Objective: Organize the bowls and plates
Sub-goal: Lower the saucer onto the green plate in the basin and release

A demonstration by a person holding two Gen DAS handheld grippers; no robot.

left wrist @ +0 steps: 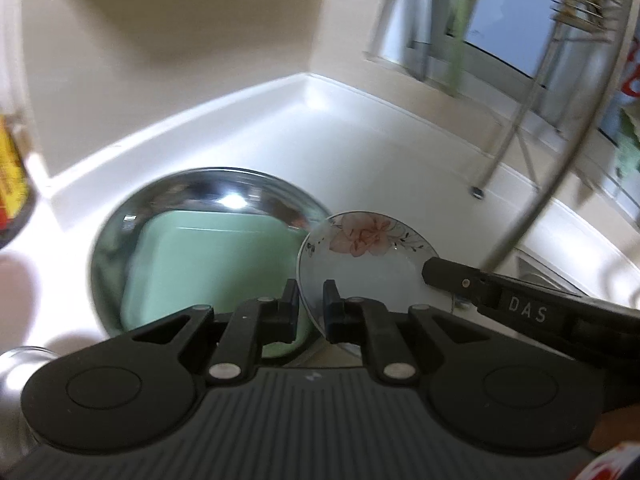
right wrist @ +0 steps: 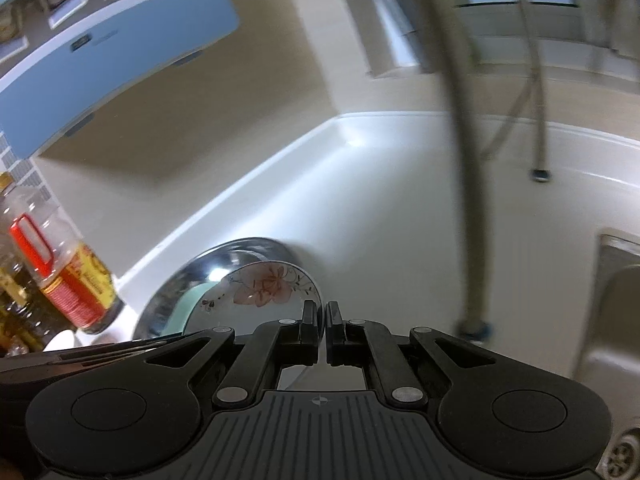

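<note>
Both the left hand-held gripper [left wrist: 311,300] and right hand-held gripper [right wrist: 322,320] clamp the tilted floral plate [left wrist: 360,256], flower end away

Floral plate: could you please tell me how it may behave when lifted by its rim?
Probably rigid and fragile: the floral plate looks like glazed ceramic. Its glossy rim may slip in the right gripper, pinching only one edge.

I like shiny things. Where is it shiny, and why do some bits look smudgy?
Left wrist view: a bright glare spot sits on the round steel bowl; the metal rack legs smear. Right wrist view: the grey pole blurs; the white counter curves.
</note>
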